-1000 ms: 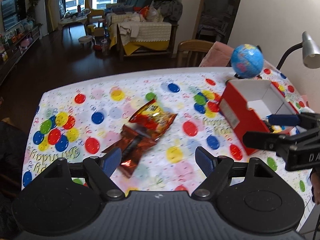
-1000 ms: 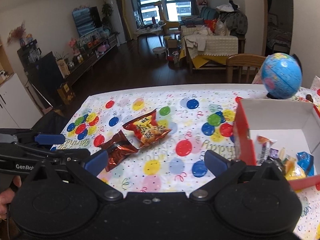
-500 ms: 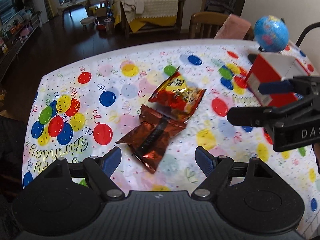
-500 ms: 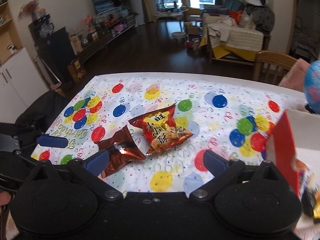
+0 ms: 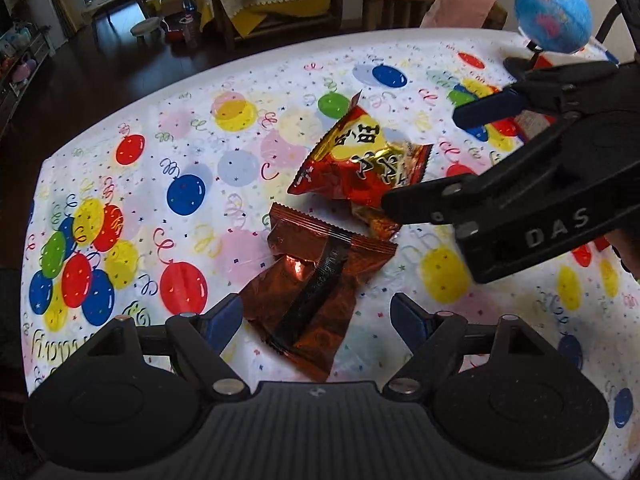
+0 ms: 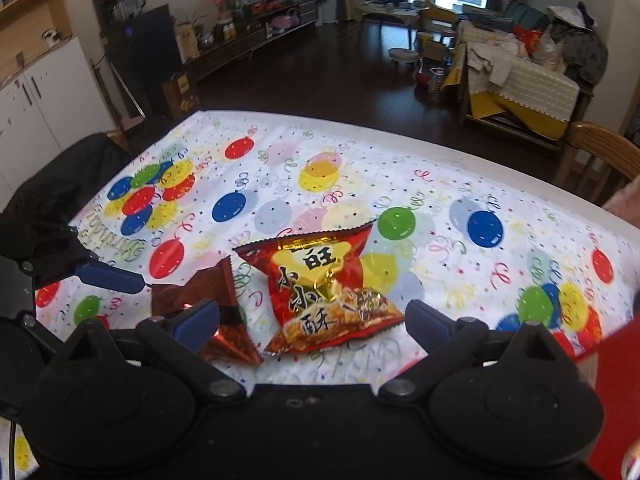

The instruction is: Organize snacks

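Two snack packets lie mid-table on the balloon-print cloth. A dark red-brown foil packet [image 5: 316,280] lies just ahead of my left gripper [image 5: 318,322], which is open, its fingers either side of the packet's near end. A red and gold snack bag [image 5: 360,160] lies beyond it. In the right wrist view the red and gold bag [image 6: 320,288] sits just ahead of my open right gripper [image 6: 312,322], with the brown packet [image 6: 224,320] at the left fingertip. The right gripper [image 5: 520,184] also shows in the left wrist view, over the bag's right side.
A red box [image 6: 616,400] stands at the table's right edge, with a blue globe [image 5: 552,20] behind it. A wooden chair [image 5: 404,0] stands at the far side. The left gripper [image 6: 96,276] shows at the left of the right wrist view.
Both grippers have moved in toward the two packets and lower to the table. The right gripper swung left, away from the red box, which has slid to the frame edge.
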`<state>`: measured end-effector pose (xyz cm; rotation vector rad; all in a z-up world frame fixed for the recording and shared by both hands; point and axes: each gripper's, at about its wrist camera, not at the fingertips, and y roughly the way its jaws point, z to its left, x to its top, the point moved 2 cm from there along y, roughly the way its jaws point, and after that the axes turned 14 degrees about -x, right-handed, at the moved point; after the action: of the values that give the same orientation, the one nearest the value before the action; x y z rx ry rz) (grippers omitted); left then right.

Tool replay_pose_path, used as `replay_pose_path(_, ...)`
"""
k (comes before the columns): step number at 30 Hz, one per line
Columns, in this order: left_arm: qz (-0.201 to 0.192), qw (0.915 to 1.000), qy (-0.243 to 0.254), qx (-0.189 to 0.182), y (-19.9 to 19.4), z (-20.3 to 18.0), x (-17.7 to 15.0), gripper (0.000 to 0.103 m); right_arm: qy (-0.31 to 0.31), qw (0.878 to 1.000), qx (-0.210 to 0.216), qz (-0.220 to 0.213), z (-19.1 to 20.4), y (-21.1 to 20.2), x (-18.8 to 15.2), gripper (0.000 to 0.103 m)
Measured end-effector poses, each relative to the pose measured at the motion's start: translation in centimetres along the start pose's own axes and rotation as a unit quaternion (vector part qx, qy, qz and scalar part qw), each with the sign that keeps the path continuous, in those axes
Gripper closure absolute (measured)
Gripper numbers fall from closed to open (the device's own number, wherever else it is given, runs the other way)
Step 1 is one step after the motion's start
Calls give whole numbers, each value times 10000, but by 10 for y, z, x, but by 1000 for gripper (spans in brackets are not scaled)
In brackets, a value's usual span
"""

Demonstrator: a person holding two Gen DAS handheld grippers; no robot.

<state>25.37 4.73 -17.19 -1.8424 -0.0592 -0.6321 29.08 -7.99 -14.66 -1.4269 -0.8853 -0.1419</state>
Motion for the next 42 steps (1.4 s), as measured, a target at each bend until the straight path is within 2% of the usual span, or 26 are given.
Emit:
replay_pose_path(8, 99, 9996, 206, 168, 22, 6, 6, 22, -248, 9997, 6, 51, 10, 28, 3, 7)
replay_pose_path(12, 70, 9993, 243, 271, 27, 7, 7, 23, -236, 9996, -56, 107, 11, 37, 3, 18)
replay_pose_path(14, 34, 9994, 214, 270, 27, 8, 6, 23, -209, 9997, -99, 105, 10, 39, 2, 19)
replay_pose_path(17, -36, 9995, 157, 284, 26, 10, 6, 27, -191, 9997, -167, 58, 9, 39, 1, 26)
replay_pose_path(19, -73, 9994, 112, 310, 25, 9, 5, 36, -140, 9997, -187, 38, 7, 38, 1, 31)
replay_pose_path(21, -104, 9995, 73, 306, 23, 8, 4, 40, -60, 9999, -137, 26, 5, 36, 0, 41)
replay_pose_path(26, -136, 9991, -132, 390, 20, 9, 1, 54, 31, 9998, -207, 4, 6, 30, -3, 53)
replay_pose_path(31, -203, 9976, -399, 535, 12, 12, -7, 57, 332, 9991, -256, 42, 1, 17, -9, 56)
replay_pose_path(42, -310, 9944, -901, 466, -17, 5, -38, 57, 710, 9968, -301, 230, 6, -28, -40, 62)
